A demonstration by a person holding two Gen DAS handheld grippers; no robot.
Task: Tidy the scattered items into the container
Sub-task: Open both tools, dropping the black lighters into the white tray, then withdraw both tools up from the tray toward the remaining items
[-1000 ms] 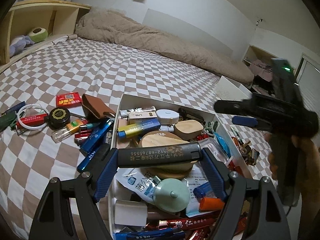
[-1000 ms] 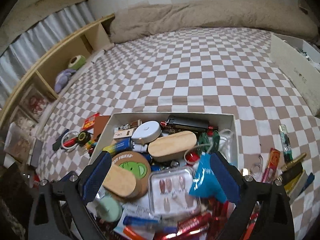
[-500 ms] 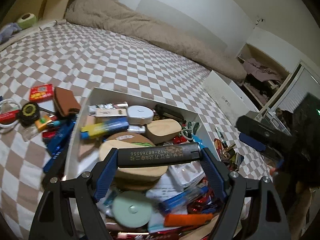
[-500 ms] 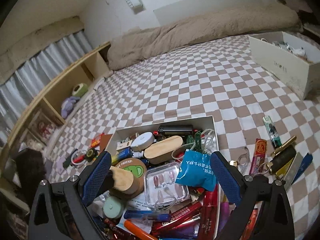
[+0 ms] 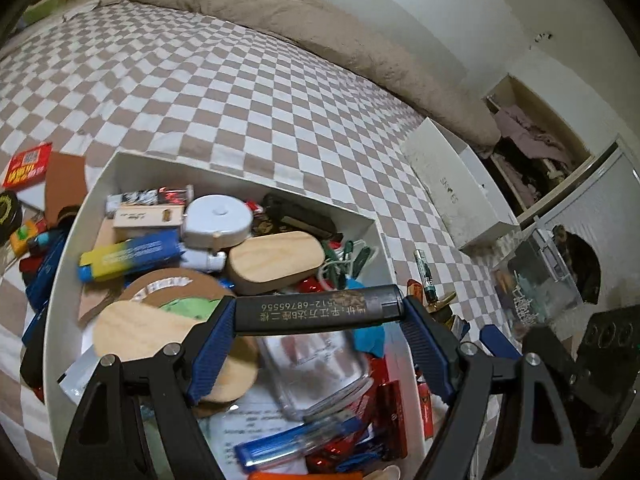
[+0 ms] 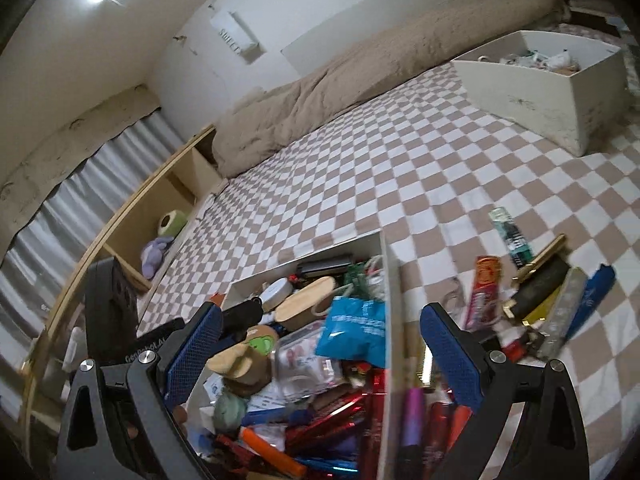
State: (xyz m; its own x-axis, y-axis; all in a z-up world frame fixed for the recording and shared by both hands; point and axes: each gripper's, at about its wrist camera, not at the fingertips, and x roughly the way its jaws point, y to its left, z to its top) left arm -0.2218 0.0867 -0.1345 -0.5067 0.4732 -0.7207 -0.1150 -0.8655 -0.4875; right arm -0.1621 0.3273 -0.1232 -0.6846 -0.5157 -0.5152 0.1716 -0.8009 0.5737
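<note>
Left gripper (image 5: 318, 322) clamped on dark grey lighter (image 5: 316, 310) above white container (image 5: 240, 174), right gripper (image 6: 320, 354) open, empty, over container's right wall

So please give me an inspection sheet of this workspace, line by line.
Surface: checked bedspread.
Job's things: white box, heaped full; dark lighter held crosswise above it.
Clutter: loose lighters on the bedspread right of the box; more items to its left.
Grippers: left gripper shut on the dark lighter; right gripper open, empty.
Cables: nothing seen.
Surroundings: second box, beige duvet, wooden shelf.
</note>
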